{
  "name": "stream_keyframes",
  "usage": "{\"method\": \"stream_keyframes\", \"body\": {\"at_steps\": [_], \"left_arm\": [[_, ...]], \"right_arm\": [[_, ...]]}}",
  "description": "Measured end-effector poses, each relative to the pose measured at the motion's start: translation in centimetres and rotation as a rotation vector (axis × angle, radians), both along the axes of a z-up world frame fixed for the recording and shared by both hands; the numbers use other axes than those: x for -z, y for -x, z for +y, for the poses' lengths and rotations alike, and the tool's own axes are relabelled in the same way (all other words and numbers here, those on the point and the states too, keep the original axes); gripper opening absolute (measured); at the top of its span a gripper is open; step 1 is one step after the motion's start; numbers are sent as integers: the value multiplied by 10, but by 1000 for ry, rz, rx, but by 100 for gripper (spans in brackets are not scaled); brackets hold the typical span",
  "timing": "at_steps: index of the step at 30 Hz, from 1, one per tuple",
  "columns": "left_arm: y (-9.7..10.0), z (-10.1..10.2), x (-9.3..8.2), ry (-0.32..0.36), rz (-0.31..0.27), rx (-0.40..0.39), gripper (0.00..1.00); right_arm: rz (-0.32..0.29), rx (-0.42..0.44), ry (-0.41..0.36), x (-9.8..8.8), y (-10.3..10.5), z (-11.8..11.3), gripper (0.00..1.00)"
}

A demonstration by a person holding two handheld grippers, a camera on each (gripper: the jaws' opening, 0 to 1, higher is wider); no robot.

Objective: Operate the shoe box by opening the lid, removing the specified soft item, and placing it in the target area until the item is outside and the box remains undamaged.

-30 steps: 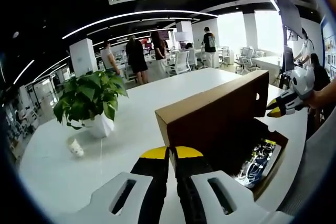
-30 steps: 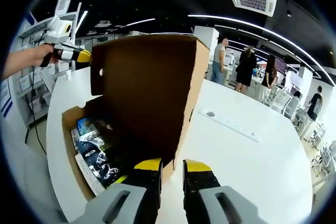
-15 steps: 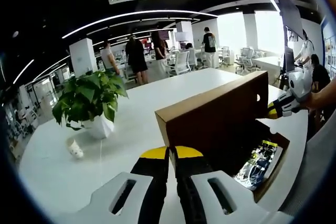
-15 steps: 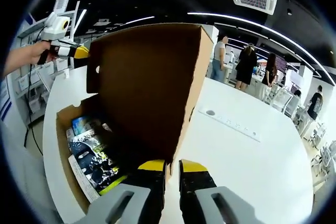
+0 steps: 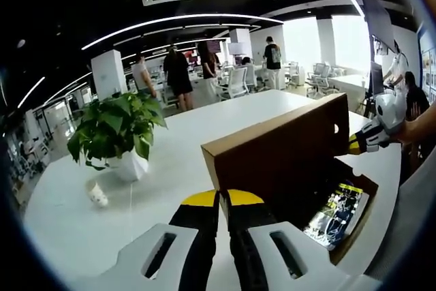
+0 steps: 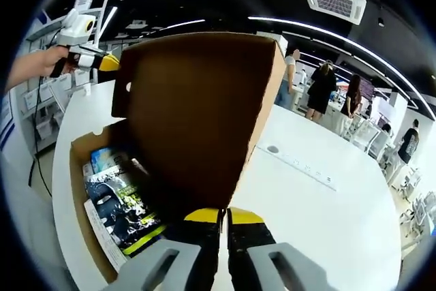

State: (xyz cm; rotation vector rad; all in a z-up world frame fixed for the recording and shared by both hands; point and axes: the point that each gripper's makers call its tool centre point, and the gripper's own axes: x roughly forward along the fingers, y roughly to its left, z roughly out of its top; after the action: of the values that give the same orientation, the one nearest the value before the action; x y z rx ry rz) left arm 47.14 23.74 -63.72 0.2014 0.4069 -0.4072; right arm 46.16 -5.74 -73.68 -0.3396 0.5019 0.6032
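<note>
The brown cardboard shoe box (image 5: 354, 226) (image 6: 80, 168) lies open on the white table, its lid (image 5: 279, 144) (image 6: 197, 114) standing nearly upright. Inside lies a dark printed soft packet (image 5: 335, 212) (image 6: 122, 209) with blue and yellow marks. My left gripper (image 5: 223, 199) is shut on the lid's near end; in the right gripper view it appears at the lid's far corner (image 6: 95, 61). My right gripper (image 6: 223, 216) is shut on the lid's other end, and the left gripper view shows it by the far edge (image 5: 360, 142).
A potted green plant (image 5: 116, 131) and a small white cup (image 5: 97, 193) stand on the table (image 5: 170, 161) to the left of the box. A socket strip (image 6: 296, 163) is set into the tabletop. People and office chairs are far behind.
My right gripper's jaws have closed together on the lid's edge. The lid has tipped a little further up, showing more of the packet inside. The left gripper has held still.
</note>
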Motion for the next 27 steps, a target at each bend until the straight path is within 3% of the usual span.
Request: {"method": "stream_keyframes", "body": {"at_steps": [10, 16, 27], "left_arm": [[4, 4, 14, -3, 29, -26, 3], [10, 11, 37, 2, 69, -66, 9], [22, 10, 76, 4, 148, -78, 9]], "right_arm": [[4, -6, 16, 0, -1, 0, 0], [4, -7, 22, 0, -1, 0, 0], [5, -14, 30, 0, -1, 0, 0]]}}
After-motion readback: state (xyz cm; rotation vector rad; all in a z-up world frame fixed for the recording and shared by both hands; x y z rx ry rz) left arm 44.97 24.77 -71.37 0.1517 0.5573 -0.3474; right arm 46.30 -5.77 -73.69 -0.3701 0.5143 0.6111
